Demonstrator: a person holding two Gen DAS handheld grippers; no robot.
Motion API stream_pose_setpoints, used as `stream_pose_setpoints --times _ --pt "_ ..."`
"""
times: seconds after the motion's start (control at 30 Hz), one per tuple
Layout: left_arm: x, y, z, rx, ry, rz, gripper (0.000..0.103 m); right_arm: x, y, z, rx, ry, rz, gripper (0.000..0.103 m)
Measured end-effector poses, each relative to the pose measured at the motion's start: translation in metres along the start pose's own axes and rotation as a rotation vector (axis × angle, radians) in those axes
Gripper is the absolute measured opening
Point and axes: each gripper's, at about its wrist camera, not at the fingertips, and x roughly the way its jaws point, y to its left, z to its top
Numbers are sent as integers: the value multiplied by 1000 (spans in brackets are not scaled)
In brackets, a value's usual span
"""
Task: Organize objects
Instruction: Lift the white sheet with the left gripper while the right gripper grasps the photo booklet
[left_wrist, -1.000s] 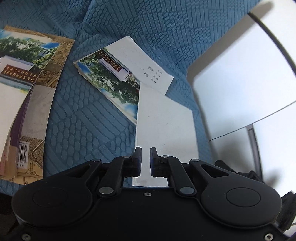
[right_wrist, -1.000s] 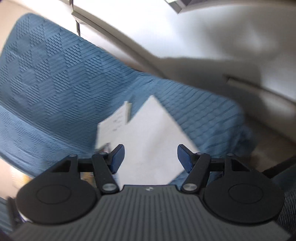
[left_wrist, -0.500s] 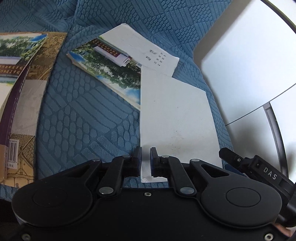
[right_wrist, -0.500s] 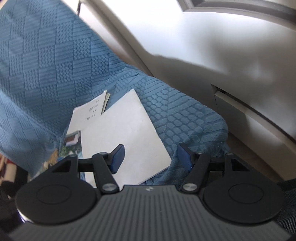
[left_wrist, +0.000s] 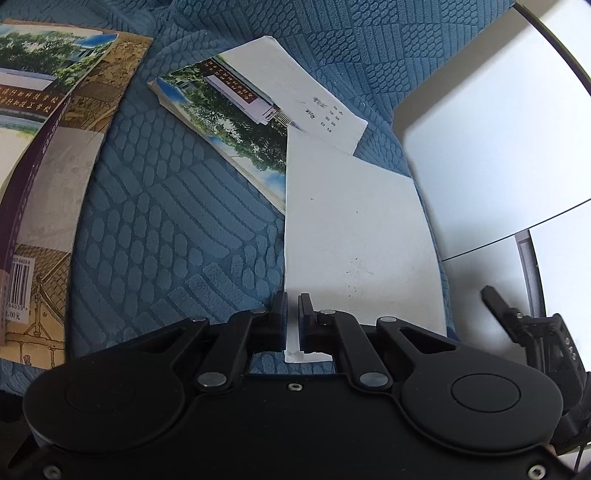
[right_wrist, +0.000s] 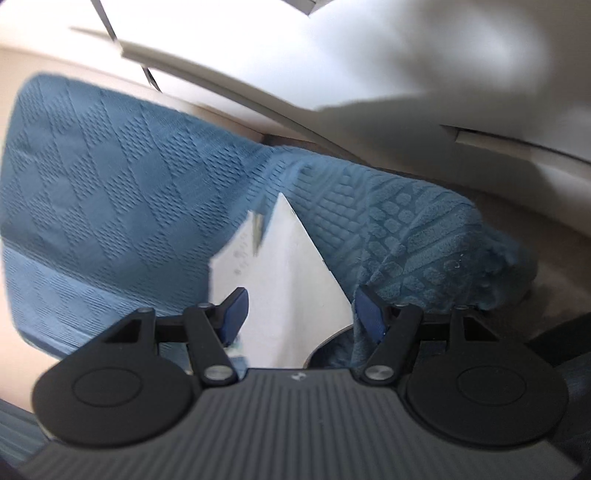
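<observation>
My left gripper (left_wrist: 292, 314) is shut on the near left corner of a plain white book (left_wrist: 354, 243) that lies on the blue textured cover (left_wrist: 166, 236). Its far end overlaps a photo-covered booklet (left_wrist: 240, 122) with a white page. A brown and purple book (left_wrist: 55, 206) and another photo booklet (left_wrist: 33, 81) lie at the left. My right gripper (right_wrist: 299, 314) is open and empty, its blue pads on either side of the same white book (right_wrist: 284, 280), above it; the view is blurred.
A white wall or cabinet panel (left_wrist: 498, 147) rises at the right of the blue cover. The right gripper's body (left_wrist: 535, 332) shows at the lower right of the left wrist view. The cover's rounded edge (right_wrist: 480, 251) drops to a pale floor.
The right gripper has swung and come lower over the white book, still open. The left gripper stays shut on the book's corner; its view shifted slightly.
</observation>
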Motion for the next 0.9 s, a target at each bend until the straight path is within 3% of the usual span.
stream_pose_setpoints --times 0.1,0.33,0.43,0.47,0.5,0.57,0.63,0.73,0.8,0.87,0.9 --pt "0 1 0 -5 0 -4 5 -2 -2 2 32 -6 37 67" --pt "-1 1 0 0 -3 -1 5 16 4 -5 -26 103 -41 67" --pt "-1 3 0 -5 -2 -11 5 21 3 -6 -4 125 -30 66" --pt "0 4 0 -12 10 -23 4 22 1 -7 11 137 -16 64" --pt "1 6 0 -22 13 -32 4 29 -2 -9 51 191 32 52" --pt "1 6 -1 -19 14 -38 4 41 -2 -19 73 255 41 51" --pt "1 6 -1 -18 15 -41 4 43 8 -24 -15 233 -40 41" --pt "0 9 -1 -32 20 -49 4 42 1 -22 48 203 -40 36" --pt "-2 10 -1 -41 23 -55 4 40 0 -21 45 174 -65 21" --pt "-5 13 -1 -60 34 -76 8 40 5 -23 9 163 -67 9" --pt "-6 14 0 -74 42 -90 17 40 8 -24 -6 160 -53 7"
